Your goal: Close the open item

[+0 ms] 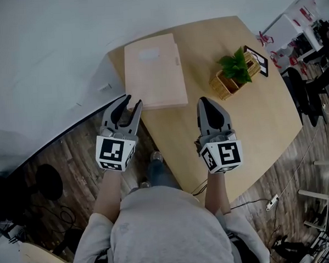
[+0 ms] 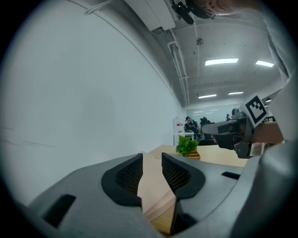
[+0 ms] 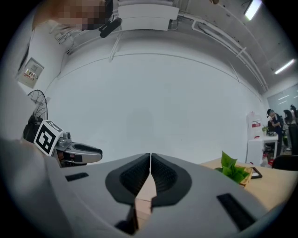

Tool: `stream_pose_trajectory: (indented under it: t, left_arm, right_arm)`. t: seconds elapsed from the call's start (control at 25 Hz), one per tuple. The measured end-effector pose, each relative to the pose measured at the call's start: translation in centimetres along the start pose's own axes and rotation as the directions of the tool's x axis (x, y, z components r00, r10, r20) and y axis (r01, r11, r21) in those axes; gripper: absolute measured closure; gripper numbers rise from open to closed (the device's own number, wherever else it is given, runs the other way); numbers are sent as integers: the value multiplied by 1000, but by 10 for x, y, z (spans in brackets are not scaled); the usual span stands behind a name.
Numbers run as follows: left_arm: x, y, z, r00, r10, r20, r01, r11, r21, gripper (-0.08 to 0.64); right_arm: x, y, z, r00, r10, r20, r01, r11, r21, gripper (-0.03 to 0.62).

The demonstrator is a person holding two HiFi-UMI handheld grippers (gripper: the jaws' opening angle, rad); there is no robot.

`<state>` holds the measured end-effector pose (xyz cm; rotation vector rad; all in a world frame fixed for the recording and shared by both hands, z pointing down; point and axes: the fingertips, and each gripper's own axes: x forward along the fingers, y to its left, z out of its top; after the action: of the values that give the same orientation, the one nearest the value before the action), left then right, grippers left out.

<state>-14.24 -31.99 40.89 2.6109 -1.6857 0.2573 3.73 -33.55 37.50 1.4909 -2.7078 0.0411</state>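
A flat pale wooden box (image 1: 153, 74) lies on the tan table (image 1: 252, 123) at its far left, lid down flat, with a small clasp on its right side. My left gripper (image 1: 133, 101) sits at the box's near left corner with its jaws a little apart. In the left gripper view the box (image 2: 156, 195) shows through the gap of the left gripper (image 2: 152, 155), and the pads do not press on it. My right gripper (image 1: 204, 101) hovers over the table just right of the box's near right corner. It is shut (image 3: 150, 155) and holds nothing.
A green plant in a wicker basket (image 1: 235, 72) stands at the back right of the table, with a small dark framed card (image 1: 257, 60) beside it. A white wall runs behind the table. Office chairs and cables fill the floor at the right (image 1: 311, 93).
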Motion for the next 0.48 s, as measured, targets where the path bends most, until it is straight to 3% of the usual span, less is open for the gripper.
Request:
stream_pose_trajectory:
  t: [0.24,0.48]
  left_arm:
    - [31,-28,-23,992,-90,-83,97,992,80,399]
    - [61,-55,-57,970,-145,-195,179,970,166,365]
  right_arm:
    - [9,-8,-13,1000,14,-17,-14,1000,17,579]
    - [12,-14,-25,999,18,-42,-17,1000,27,579]
